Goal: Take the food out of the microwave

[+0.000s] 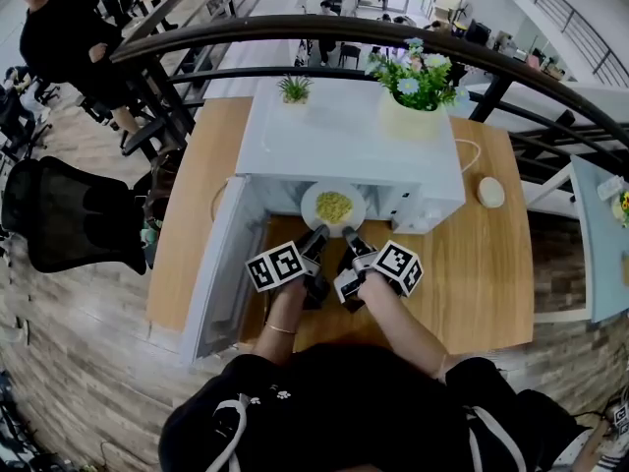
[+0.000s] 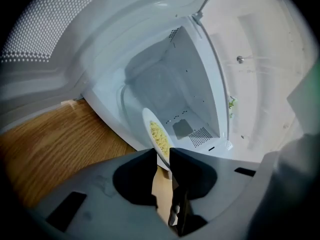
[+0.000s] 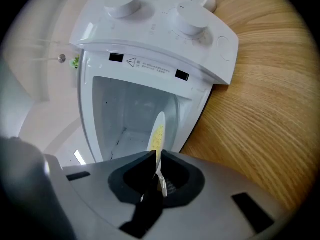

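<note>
Head view is showing you leaning over the wooden counter point(image 1: 482, 264), with both arms reaching to the white microwave point(image 1: 344, 136), whose door point(image 1: 221, 264) is hanging wide open at the left. The plate point(image 1: 333, 207) is sitting at the mouth of the cavity, its near rim sticking out past the front edge, and the yellow food point(image 1: 333, 206) is lying heaped in the plate's middle. Your left tongs point(image 1: 316, 236) are gripping the near rim on its left side and your right tongs point(image 1: 351, 239) are gripping it just beside, on the right, so the two tools are lying close together and pointing away from you. Left gripper view is showing the left tongs point(image 2: 161, 156) pinching the plate point(image 2: 150, 129) by its edge, with only a narrow gap between the jaws, the rim running through it, and the food point(image 2: 159, 136) lying just beyond the tips, in front of the empty cavity. Right gripper view is showing the right tongs point(image 3: 156, 156) nearly pressed together on the thin rim of the plate point(image 3: 159, 129), below the microwave's two knobs point(image 3: 121, 4). You cannot tell from any view whether the plate is resting on the cavity floor or hanging clear of it. On top of the microwave a flower pot point(image 1: 413, 116) is standing at the far right and a small green plant point(image 1: 294, 88) at the far left.
</note>
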### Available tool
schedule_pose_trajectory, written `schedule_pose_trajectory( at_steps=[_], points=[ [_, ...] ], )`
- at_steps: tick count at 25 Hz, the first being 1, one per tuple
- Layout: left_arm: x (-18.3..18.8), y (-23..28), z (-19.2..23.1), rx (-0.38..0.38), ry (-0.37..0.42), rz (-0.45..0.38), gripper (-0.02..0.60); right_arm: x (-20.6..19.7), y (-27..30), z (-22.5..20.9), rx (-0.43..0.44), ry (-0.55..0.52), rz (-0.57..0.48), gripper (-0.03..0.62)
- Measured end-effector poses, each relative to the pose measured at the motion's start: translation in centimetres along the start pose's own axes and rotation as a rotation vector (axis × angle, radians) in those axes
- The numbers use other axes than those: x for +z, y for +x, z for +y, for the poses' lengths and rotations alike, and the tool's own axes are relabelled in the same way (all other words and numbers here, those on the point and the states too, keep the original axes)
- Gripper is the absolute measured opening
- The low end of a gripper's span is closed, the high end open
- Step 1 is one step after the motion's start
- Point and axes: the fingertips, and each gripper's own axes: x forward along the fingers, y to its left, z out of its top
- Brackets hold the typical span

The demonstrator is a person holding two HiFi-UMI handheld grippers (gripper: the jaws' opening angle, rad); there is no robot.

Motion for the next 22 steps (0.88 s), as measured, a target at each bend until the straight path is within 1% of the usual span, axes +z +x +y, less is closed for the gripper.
schedule_pose_trajectory(
  at_steps=[7, 12, 19, 22],
  points=[
    [-0.1, -1.9, -2.2, -0.037, 0.039, -0.028, 0.081, -0.5, -1.8, 2.0, 0.062, -0.064, 0.014, 0.035],
    [-1.4, -3.5, -3.6, -0.067, 0.03, -0.053, 0.078, -1.0, -3.8, 2.8, 0.1, -0.1, 0.042, 0.034],
    [-2.7, -5.0, -5.8, -0.095, 0.044, -0.066, 0.074, -1.3, -6.4, 3.7, 0.149, -0.105, 0.059, 0.035],
    [-3.2, -5.4, -6.9, -0.1, 0.062, -0.064, 0.074, -1.2, -7.6, 4.0, 0.165, -0.096, 0.058, 0.035]
  ],
)
